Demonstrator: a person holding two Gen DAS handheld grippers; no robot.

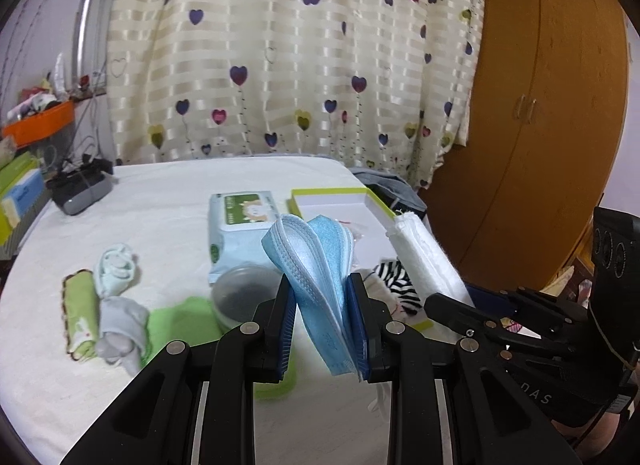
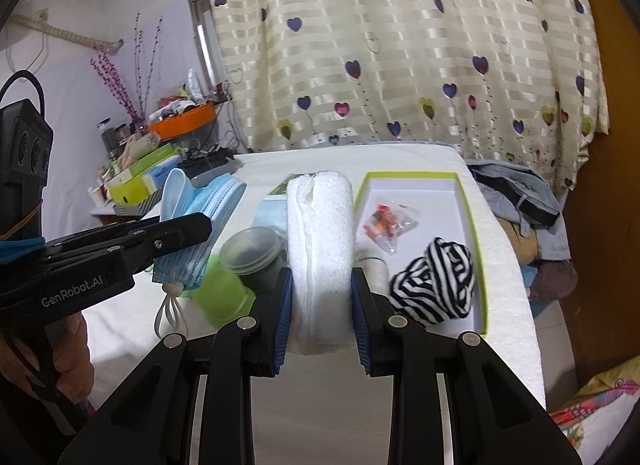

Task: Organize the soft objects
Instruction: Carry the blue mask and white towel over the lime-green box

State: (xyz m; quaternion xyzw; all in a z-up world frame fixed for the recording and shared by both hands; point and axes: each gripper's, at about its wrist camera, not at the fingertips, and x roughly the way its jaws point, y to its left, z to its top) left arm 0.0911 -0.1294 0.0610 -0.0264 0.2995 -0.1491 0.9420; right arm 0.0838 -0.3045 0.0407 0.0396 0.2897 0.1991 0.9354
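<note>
A lived-in home, most likely a bedroom. A cream curtain printed with hearts hangs along the far side, a wooden wardrobe stands at the right, and a cluttered shelf with an orange tray and boxes sits at the far left. Clothes lie heaped beside the white-covered worktop.

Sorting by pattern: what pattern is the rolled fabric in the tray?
Black-and-white stripes on the rolled fabric, clearest in the right wrist view.

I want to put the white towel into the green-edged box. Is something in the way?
Nothing visible stands between the white towel and the box. Inside, the striped sock fills the near end and a small plastic bag lies mid-floor.
</note>
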